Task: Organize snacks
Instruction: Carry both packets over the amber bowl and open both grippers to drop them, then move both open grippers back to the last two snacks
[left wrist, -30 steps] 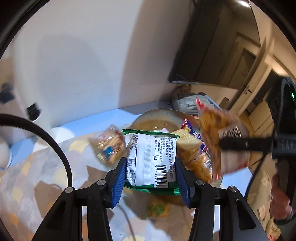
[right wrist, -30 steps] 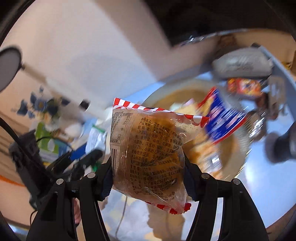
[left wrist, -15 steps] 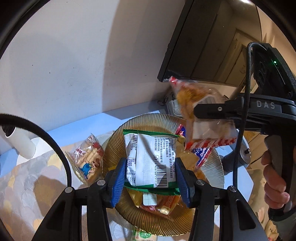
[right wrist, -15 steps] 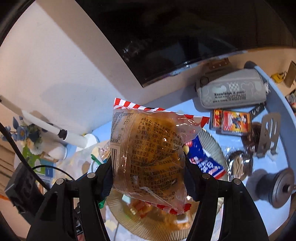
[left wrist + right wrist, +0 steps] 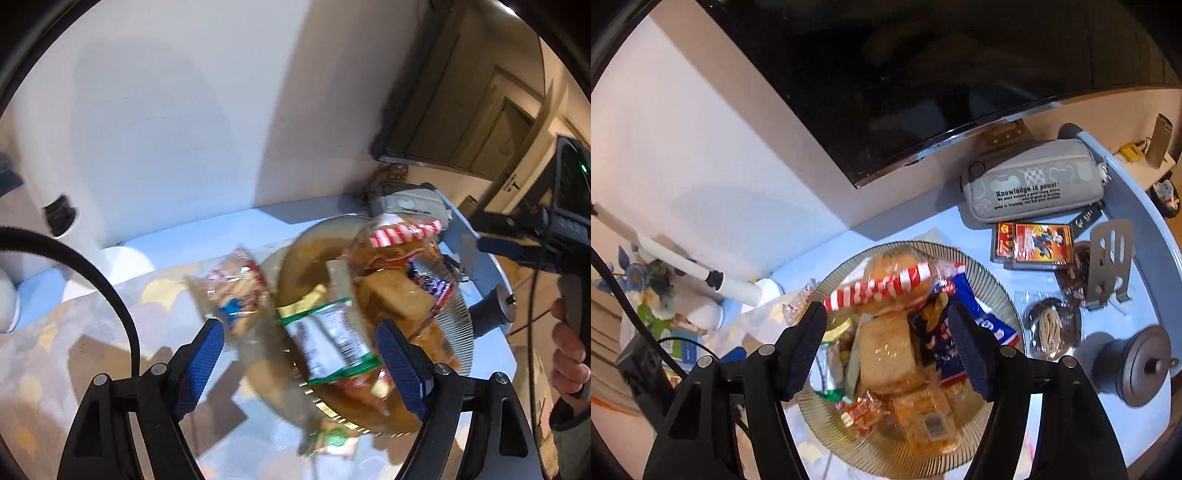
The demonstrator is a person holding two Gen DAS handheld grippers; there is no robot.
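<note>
A: Since a second ago both packets have left the tools. The green-and-white packet (image 5: 328,339), clamped in the left tool (image 5: 303,363) before, now lies tilted and blurred over the plate (image 5: 463,332), touching neither blue pad; that tool's jaws are opening.

B: And the right tool (image 5: 888,345)?

A: Jaws opening too, nothing pressed. The clear bag with the red-and-white striped edge (image 5: 897,282), held a moment back, sits on the far side of the snack pile, beyond the fingertips.

B: Look of the pile?

A: Amber ribbed plate heaped with clear-wrapped cakes, a blue packet (image 5: 979,325) on the right side. One clear biscuit bag (image 5: 236,295) lies off the plate to its left, on the patterned cloth.

B: Room around it?

A: Wall close behind. Grey pouch (image 5: 1032,190), card box (image 5: 1034,243) and metal stand (image 5: 1110,262) crowd the surface (image 5: 1145,413) to the right; its rounded edge runs just past them. Cloth side is more open.
</note>
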